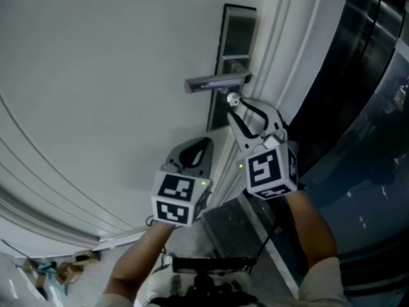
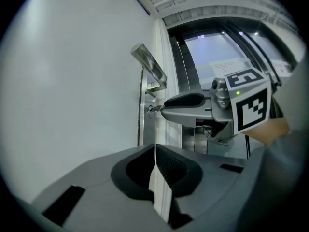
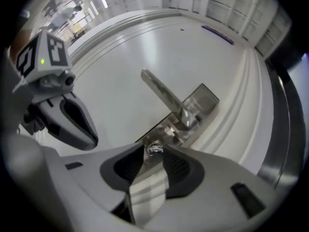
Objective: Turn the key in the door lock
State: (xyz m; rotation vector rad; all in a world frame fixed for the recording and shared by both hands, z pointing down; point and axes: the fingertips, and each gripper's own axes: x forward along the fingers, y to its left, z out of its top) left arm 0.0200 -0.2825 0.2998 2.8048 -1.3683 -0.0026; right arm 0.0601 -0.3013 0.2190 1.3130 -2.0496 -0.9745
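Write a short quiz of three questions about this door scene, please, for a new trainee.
1. True or false: the left claw holds the key.
2. Choose one. The key sits: A) above the handle; B) below the handle; C) on the floor.
3. How do the jaws of the right claw stand, and what is between them?

Key: 1) False: its jaws are together, with nothing in them. 2) B. 3) Apart, with the key between them.
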